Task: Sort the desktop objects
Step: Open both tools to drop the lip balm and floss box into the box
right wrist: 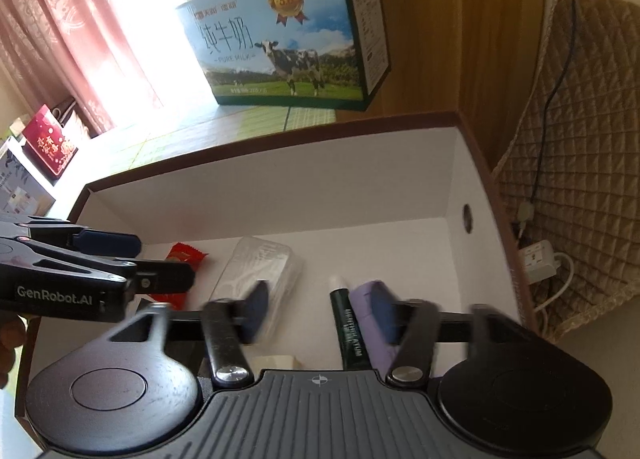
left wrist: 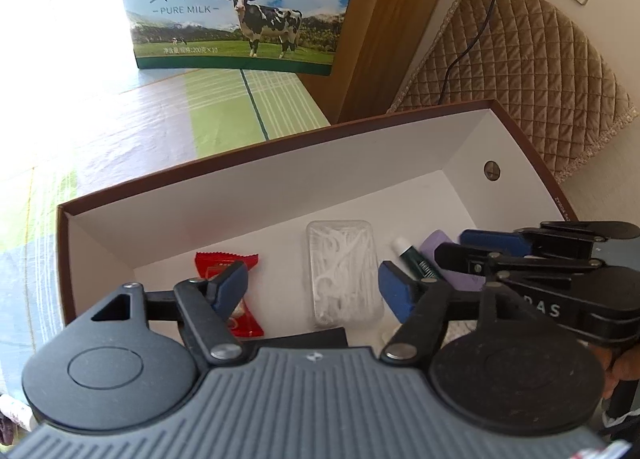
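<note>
Two hand-held grippers over an open sorting box.

The left gripper hangs with jaws apart above the clear floss-pick case at mid-floor of the white-lined box; the red candy wrapper lies toward the left wall. The right gripper, jaws apart and gripping nothing, hangs over the green tube and purple object nearer the right wall. A milk carton stands behind the box.

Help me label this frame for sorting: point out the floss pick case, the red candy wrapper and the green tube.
floss pick case (left wrist: 343,271): left wrist view, middle of the clear lid.
red candy wrapper (left wrist: 216,261): left wrist view, upper crimped end.
green tube (right wrist: 351,333): right wrist view, mid-body lettering.
</note>
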`<action>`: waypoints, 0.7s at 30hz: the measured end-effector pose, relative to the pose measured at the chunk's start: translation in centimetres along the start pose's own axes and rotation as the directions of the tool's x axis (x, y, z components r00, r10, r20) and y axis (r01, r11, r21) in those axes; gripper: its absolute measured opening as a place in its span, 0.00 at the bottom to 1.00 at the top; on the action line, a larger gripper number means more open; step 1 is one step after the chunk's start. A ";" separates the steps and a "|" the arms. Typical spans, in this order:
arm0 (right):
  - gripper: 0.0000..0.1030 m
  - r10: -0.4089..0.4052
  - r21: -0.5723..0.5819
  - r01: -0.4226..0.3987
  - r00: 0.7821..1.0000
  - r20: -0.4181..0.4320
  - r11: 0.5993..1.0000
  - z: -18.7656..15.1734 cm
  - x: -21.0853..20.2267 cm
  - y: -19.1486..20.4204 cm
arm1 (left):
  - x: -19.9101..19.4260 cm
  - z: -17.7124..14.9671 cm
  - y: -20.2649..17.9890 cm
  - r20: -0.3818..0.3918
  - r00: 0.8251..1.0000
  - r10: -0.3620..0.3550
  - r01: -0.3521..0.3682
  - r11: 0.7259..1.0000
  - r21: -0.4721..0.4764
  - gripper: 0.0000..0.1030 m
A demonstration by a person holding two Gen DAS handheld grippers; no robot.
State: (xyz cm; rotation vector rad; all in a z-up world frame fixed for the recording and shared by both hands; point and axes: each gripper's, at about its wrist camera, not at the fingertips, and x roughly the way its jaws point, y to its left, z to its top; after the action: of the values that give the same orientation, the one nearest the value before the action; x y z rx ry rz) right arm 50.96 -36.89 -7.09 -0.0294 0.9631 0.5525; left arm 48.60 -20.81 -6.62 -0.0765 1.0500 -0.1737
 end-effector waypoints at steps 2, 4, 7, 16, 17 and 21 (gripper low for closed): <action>0.67 0.001 -0.009 -0.001 1.000 0.008 1.000 -0.3 -0.8 0.2 | -0.5 -0.1 0.0 0.002 1.000 0.005 -0.005 1.000 0.008 0.68; 0.79 0.010 -0.016 -0.009 1.000 0.026 1.000 -0.6 -1.6 0.4 | -1.1 -0.3 0.1 0.010 1.000 0.007 -0.007 1.000 0.018 0.73; 0.91 0.013 -0.022 -0.012 0.999 0.045 1.000 -1.3 -2.8 0.9 | -2.1 -0.8 0.0 0.029 0.999 0.021 -0.022 0.999 0.034 0.77; 0.98 0.011 -0.049 -0.007 0.995 0.096 0.999 -3.4 -6.0 2.9 | -5.9 -2.8 -0.3 0.071 0.997 0.041 -0.046 0.997 0.066 0.88; 0.98 0.013 -0.045 -0.008 0.995 0.100 0.999 -3.5 -6.4 3.1 | -6.3 -3.1 -0.3 0.073 0.996 0.043 -0.048 0.997 0.066 0.88; 0.98 0.004 -0.042 0.002 0.992 0.129 0.999 -4.3 -7.9 3.9 | -7.9 -4.4 -0.1 0.083 0.996 0.043 -0.048 0.997 0.058 0.89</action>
State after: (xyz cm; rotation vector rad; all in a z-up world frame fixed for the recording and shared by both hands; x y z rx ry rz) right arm 42.35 -38.03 -2.59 -0.0306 0.8254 0.5688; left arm 40.98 -19.37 -2.01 -0.0053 0.9638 -0.1599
